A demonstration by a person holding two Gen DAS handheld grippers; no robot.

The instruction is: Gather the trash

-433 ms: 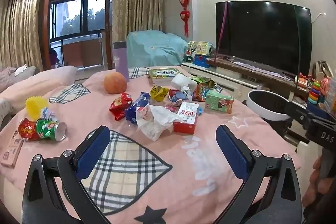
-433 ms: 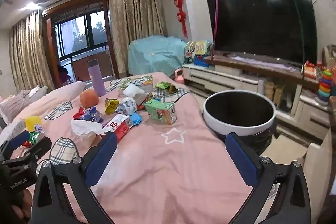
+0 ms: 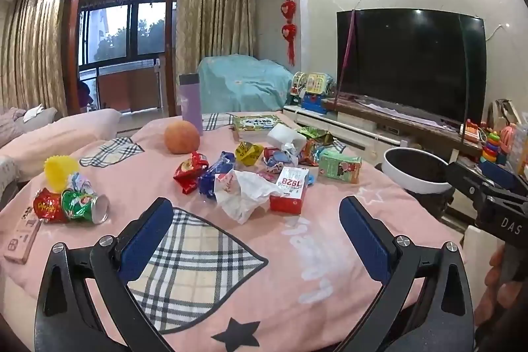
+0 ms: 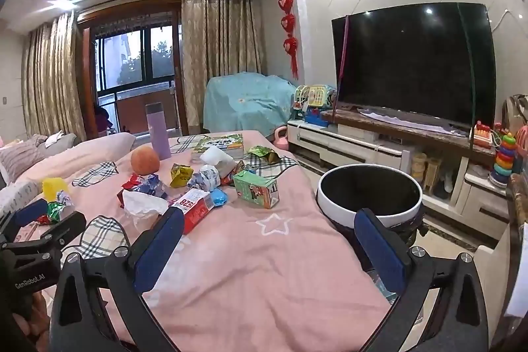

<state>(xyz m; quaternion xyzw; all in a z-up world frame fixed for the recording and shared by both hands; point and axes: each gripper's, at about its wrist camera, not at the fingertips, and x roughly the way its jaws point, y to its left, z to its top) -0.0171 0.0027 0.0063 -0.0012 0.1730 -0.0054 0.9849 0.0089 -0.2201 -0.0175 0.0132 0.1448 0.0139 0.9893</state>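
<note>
Both tongs spread wide, nothing in them: left tongs (image 3: pixel 255 236); right tongs (image 4: pixel 269 243); the trash pile (image 3: pixel 257 174) sits mid-bench on the pink cover (image 3: pixel 330 253); white bin (image 4: pixel 368 193) just off its right edge.

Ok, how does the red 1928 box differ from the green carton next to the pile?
The red-and-white box printed 1928 lies flat, partly tucked against the crumpled white tissue; the green drink carton lies apart, at the side nearer the white-rimmed bin. The red box looks flatter and slimmer; the green carton is blockier. Both are small cardboard boxes lying on the pink blanket, untouched by either gripper.
</note>
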